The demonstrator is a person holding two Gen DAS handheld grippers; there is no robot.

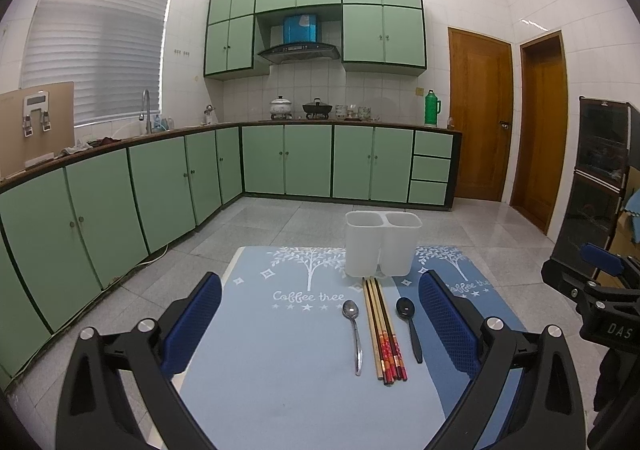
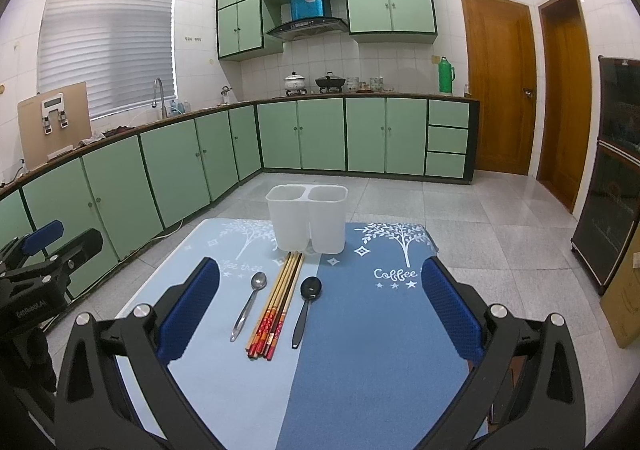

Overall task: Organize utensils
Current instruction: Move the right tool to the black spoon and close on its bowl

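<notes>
A white two-compartment utensil holder (image 1: 382, 244) (image 2: 307, 218) stands empty at the far end of a blue table mat (image 1: 280, 350) (image 2: 360, 330). In front of it lie a metal spoon (image 1: 354, 334) (image 2: 250, 304), a bundle of chopsticks with red ends (image 1: 384, 330) (image 2: 278, 306) and a black spoon (image 1: 410, 326) (image 2: 305, 308), side by side. My left gripper (image 1: 320, 322) is open and empty, above the mat's near part. My right gripper (image 2: 320, 310) is open and empty, likewise held back from the utensils.
The mat covers a small table with grey tiled floor around it. Green kitchen cabinets (image 1: 160, 186) run along the left and far walls. A dark glass cabinet (image 2: 612, 186) stands at the right. The right gripper shows at the left view's right edge (image 1: 600, 290).
</notes>
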